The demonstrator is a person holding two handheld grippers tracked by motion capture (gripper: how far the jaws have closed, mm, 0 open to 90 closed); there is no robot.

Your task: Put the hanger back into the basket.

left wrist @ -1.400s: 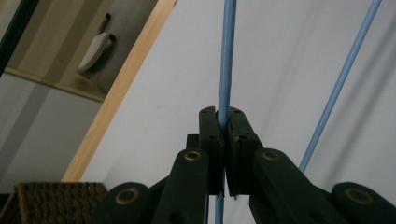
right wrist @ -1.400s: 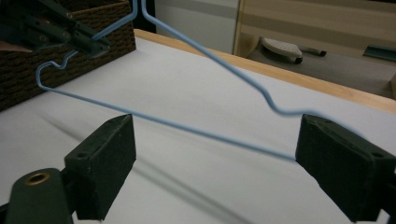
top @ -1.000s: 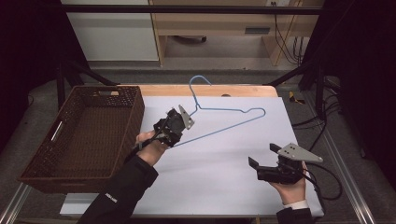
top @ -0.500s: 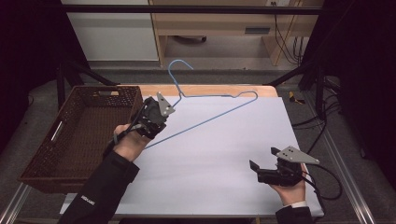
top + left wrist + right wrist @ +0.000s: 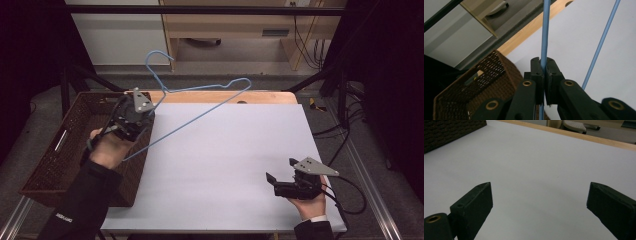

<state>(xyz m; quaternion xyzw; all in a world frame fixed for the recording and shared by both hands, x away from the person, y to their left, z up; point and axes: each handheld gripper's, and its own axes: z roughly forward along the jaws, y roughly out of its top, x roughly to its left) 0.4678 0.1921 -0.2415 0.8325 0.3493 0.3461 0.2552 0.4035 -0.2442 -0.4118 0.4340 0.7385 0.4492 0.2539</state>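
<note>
High view: left gripper (image 5: pixel 142 119) pinches blue wire hanger (image 5: pixel 200 107) above desk's (image 5: pixel 225 165) left edge, by wicker basket (image 5: pixel 55 160); sleeve text unreadable. Right gripper (image 5: pixel 539 202) jaws spread, near-right corner.

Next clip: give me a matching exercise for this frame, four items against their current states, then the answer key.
Items:
1. left gripper
2. right gripper
3. blue wire hanger
4. brown wicker basket

States:
A. jaws apart, nothing between them
B. sits at the table's left edge
C. lifted off the white table, hook uppermost
D. jaws clamped on a blue wire

Pairs: 1-D, 2-A, 3-C, 4-B
</note>
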